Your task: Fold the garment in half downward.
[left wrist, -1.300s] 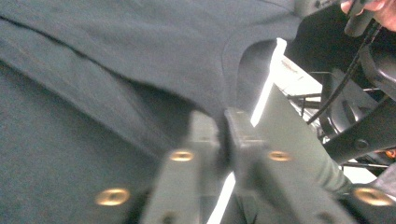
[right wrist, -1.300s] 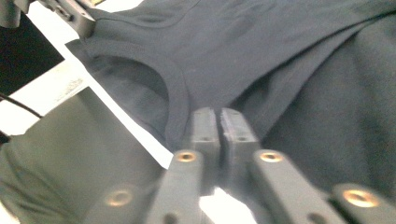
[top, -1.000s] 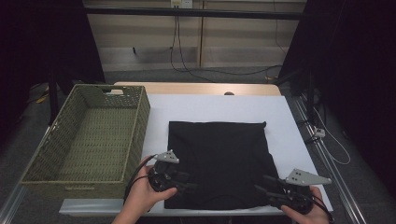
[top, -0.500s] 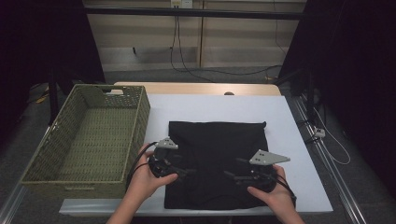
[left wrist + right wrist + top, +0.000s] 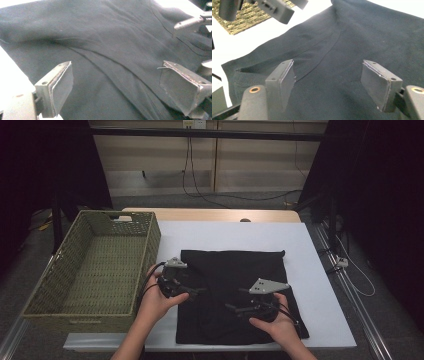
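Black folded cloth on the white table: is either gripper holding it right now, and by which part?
Neither. The left gripper and right gripper have just been opening; both hang open above the black folded cloth, nothing pinched between their pads.

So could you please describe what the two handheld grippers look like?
Both are black. The left gripper and the right gripper each carry a grey three-cornered plate on top and trail a black cable. Each has two blocky jaws faced with flat dark pads. The person's forearms are bare, with no sleeves showing.
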`<state>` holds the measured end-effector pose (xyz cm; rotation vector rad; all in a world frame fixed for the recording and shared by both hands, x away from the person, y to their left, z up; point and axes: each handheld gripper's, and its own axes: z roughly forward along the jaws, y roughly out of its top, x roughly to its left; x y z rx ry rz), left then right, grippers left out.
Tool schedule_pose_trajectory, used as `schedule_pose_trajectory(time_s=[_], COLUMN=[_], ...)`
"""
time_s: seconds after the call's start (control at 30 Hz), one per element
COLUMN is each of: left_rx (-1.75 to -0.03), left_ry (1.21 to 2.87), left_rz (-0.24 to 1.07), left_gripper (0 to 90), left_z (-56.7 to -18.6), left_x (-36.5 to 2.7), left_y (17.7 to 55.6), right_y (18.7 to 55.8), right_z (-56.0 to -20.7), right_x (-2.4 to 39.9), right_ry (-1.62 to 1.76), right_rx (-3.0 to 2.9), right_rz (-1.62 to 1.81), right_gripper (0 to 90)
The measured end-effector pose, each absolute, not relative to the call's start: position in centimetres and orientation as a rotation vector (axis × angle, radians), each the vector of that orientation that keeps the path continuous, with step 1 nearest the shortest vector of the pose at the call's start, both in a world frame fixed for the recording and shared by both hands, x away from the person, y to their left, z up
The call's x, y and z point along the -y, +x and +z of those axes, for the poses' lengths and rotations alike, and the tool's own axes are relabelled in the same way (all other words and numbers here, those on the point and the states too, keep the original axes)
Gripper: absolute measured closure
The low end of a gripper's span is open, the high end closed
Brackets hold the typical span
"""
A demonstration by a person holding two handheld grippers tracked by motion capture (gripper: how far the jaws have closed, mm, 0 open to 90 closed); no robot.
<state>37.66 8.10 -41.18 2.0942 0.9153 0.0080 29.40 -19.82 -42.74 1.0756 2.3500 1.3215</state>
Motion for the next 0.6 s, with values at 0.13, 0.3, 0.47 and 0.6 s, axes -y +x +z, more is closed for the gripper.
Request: schedule_pose_trajectory(time_s=[0.13,0.3,0.47,0.6], left_rx=[-0.932,-0.959,-0.959,-0.971], left_ry=[2.085,2.067,2.081,2.077], left_rz=[0.028,0.038,0.051,0.064], left_gripper=[11.3,10.5,10.6,10.5], left_z=[-41.3,-41.4,-41.4,-41.4], left_x=[-8.2,-8.5,-8.5,-8.6], left_y=[38.5,39.2,39.3,39.4], right_y=[29.7,29.8,29.3,28.9], right_z=[-43.1,-43.5,-43.9,-44.0], right_x=[19.0,18.2,16.6,15.7], right_ry=[1.052,1.034,0.972,0.927], right_rx=[-2.376,-2.401,-2.478,-2.518], right_rz=[1.305,1.298,1.282,1.285], right_gripper=[26.2,27.2,27.1,27.1])
